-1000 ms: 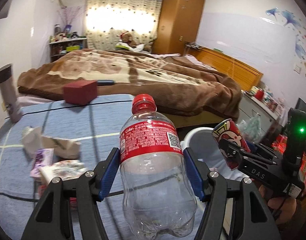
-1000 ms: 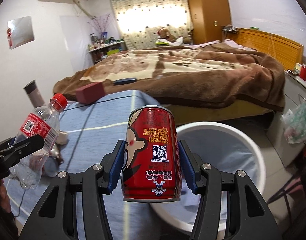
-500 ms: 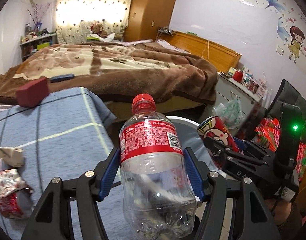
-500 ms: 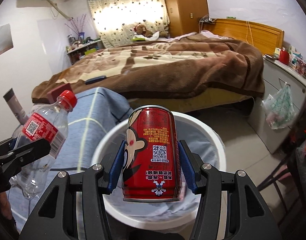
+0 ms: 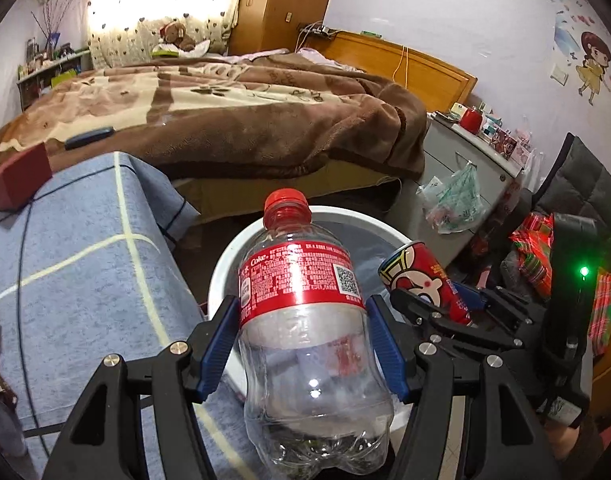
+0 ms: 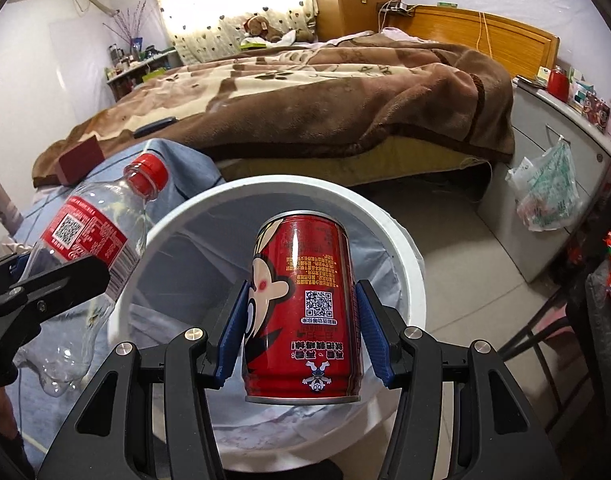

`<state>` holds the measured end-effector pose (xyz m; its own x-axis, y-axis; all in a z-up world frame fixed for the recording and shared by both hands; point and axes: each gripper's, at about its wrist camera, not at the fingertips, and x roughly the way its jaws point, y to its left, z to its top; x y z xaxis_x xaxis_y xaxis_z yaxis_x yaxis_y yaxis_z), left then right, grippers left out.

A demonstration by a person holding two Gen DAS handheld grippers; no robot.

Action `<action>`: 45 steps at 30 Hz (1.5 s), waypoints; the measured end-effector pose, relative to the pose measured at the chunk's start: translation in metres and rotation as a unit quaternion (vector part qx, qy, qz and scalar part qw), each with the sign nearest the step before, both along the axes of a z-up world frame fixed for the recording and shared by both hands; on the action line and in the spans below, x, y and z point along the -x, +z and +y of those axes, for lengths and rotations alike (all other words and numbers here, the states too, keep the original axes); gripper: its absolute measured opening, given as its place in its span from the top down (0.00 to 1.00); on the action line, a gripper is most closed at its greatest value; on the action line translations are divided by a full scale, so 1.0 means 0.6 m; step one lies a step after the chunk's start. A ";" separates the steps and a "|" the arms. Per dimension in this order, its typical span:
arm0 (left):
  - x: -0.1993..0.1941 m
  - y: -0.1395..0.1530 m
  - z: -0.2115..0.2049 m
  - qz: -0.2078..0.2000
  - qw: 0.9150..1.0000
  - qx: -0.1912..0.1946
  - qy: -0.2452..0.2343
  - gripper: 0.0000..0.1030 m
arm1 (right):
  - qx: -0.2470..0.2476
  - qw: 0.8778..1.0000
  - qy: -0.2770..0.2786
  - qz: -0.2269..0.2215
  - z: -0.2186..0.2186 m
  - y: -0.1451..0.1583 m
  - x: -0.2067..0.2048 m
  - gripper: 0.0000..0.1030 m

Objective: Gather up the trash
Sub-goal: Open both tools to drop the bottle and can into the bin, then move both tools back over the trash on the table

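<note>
Two grips – bottle (image 5: 305, 320) left; can (image 6: 303, 308) right; bin (image 6: 405, 264) seemingly below.

Blue-clothed table (image 5: 77, 264), red box (image 5: 19, 176) on it, white bin (image 6: 405, 248) on floor (image 6: 465, 280)

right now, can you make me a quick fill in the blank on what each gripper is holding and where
The left gripper is shut on an empty plastic ____ with a red cap.
The right gripper is shut on a red ____.
Both items are held over a white ____ lined with a bag.

Missing words: bottle; can; bin
</note>
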<state>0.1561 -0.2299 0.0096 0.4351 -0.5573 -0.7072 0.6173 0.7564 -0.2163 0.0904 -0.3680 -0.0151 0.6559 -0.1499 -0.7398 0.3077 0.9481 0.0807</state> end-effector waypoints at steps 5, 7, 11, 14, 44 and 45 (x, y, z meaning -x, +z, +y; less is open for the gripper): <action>-0.012 -0.016 -0.016 0.019 1.000 0.000 -0.002 0.35 | 0.005 1.000 -0.003 0.008 -0.008 -0.007 -0.003 0.47; -0.015 -0.020 -0.017 0.019 1.000 -0.002 0.002 0.35 | 0.006 1.000 -0.004 0.010 -0.011 -0.007 -0.003 0.45; -0.017 -0.021 -0.013 0.021 1.000 0.000 0.004 0.34 | 0.008 1.000 -0.005 0.010 -0.011 -0.007 0.004 0.44; -0.016 -0.019 -0.009 0.018 1.000 0.000 0.007 0.33 | 0.006 1.000 -0.008 0.006 -0.011 -0.004 0.006 0.44; 0.019 0.053 0.233 -0.042 0.990 0.042 0.124 0.33 | -0.005 0.996 0.061 -0.071 0.118 0.054 0.002 0.44; 0.019 0.055 0.247 -0.046 0.989 0.041 0.133 0.33 | -0.006 0.995 0.066 -0.072 0.123 0.054 0.001 0.44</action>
